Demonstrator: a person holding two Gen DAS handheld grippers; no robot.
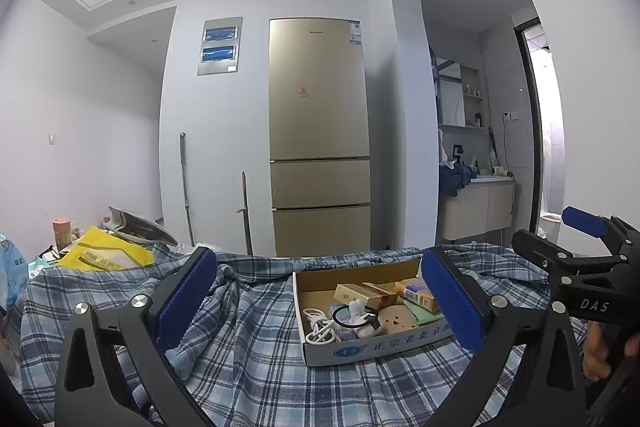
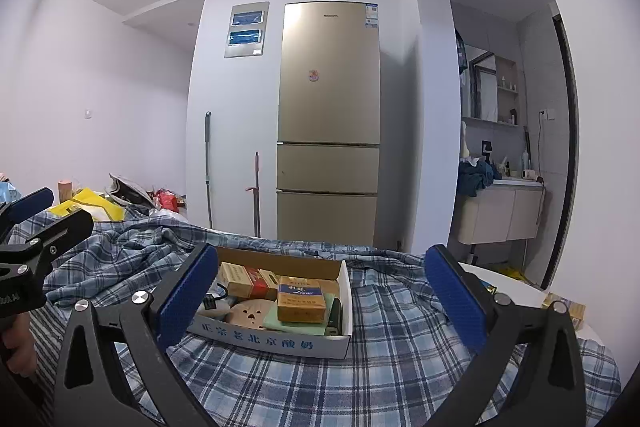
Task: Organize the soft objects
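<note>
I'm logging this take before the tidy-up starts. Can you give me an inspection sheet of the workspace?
Surface: blue plaid cloth, rumpled, covers the whole work surface.
Job's things: the cloth itself; nothing held.
Clutter: open cardboard box sits on the cloth, holding small cartons, a white cable and a black hair tie; yellow bag at far left.
Grippers: left gripper open, empty, above the cloth; right gripper open, empty, facing the box.
Cables: only the coiled white one in the box.
Surroundings: gold fridge, two long handles leaning on the wall, arched doorway to a washroom.
</note>
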